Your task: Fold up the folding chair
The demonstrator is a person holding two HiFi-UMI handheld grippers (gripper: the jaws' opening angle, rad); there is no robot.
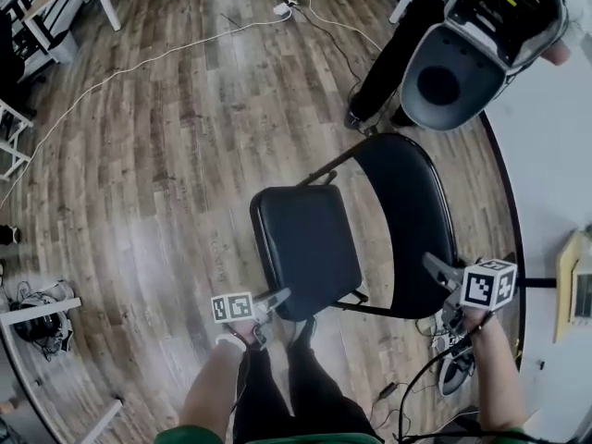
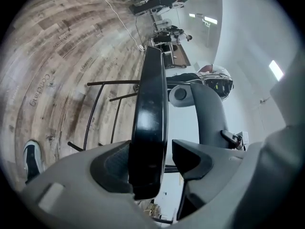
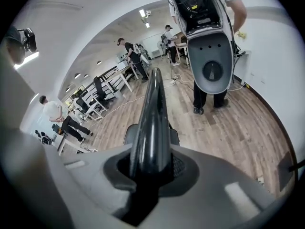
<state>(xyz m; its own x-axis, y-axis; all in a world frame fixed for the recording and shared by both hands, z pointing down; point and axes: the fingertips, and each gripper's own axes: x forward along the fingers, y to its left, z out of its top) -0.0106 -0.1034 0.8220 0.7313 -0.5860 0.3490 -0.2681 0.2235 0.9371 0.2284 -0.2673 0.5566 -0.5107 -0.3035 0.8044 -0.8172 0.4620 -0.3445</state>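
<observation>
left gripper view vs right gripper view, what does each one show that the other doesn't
Only the left gripper view: the seat edge-on between the left gripper's fingers, with a gap at one pad, and the chair's leg tubes. Only the right gripper view: the backrest clamped in the right gripper's fingers. Both: the wood floor and the grey shell with a round hole.
</observation>
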